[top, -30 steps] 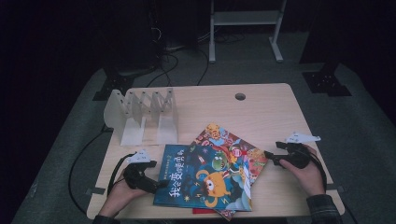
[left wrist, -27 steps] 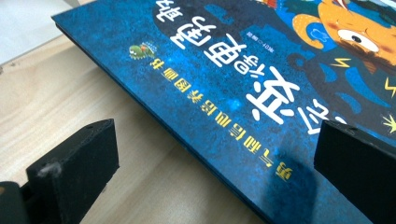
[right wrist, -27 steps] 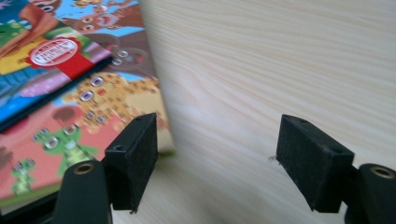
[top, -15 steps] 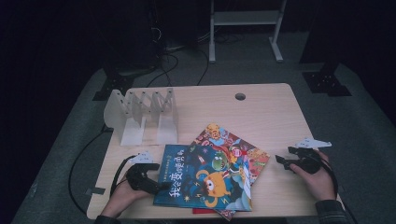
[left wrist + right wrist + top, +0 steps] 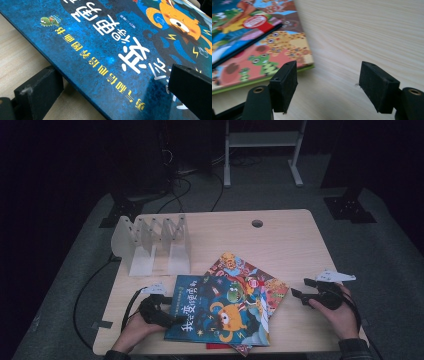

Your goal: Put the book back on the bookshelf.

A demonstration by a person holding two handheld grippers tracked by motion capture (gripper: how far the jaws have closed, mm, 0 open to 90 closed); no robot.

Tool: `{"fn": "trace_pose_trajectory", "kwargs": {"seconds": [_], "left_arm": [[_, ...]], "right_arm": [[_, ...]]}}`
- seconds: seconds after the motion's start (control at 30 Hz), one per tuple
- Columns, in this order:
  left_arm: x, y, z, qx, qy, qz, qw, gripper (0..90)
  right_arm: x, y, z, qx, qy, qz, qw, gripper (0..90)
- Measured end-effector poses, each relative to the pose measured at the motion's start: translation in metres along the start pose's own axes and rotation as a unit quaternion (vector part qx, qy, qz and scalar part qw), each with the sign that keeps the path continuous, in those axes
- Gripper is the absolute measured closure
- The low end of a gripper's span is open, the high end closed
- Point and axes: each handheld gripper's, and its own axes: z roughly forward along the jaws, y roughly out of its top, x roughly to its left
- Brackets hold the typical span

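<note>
High view: two picture books lie stacked near the front edge of the worktop (image 5: 290, 240), a blue book (image 5: 220, 312) on top of a red book (image 5: 252, 280) that sticks out toward the right and rear. A white rack (image 5: 152, 242) with upright dividers stands to the rear left, well apart from them.

The step in hand looks like taking hold of the blue book by its left edge, probably to lift it toward the rack. The left claw (image 5: 172, 319) sits at that edge. In the left gripper view the cover of the blue book (image 5: 112, 57) runs between the jaws, one jaw under the raised edge on the worktop side and the other above the cover. Whether the pads press on it I cannot tell; a gap seems to remain at the lower jaw.

The right claw (image 5: 301, 292) rests just off the red book's right corner. In the right gripper view its jaws stand moderately wide with bare worktop (image 5: 362, 37) between them, holding nothing; the red book (image 5: 264, 52) lies just beside one jaw.

Next, I judge, the left claw must close firmly on the blue book and lift without dragging the red one; the right may need to steady the stack.
</note>
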Motion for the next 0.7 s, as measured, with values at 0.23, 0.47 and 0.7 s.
{"fn": "trace_pose_trajectory", "kwargs": {"seconds": [0.23,0.47,0.7], "left_arm": [[0.0,0.0,0.001,0.001,-0.002,-0.004,1.0,0.0],[0.0,0.0,0.001,0.0,-0.003,-0.005,1.0,0.0],[0.0,0.0,0.001,-0.001,-0.002,-0.004,1.0,0.0]], "right_arm": [[0.022,0.004,-0.003,-0.013,0.031,-0.022,0.9992,30.8],[0.049,0.008,0.005,-0.013,0.083,-0.052,0.9951,30.8],[0.07,0.009,0.018,0.012,0.109,-0.085,0.9903,30.2]]}}
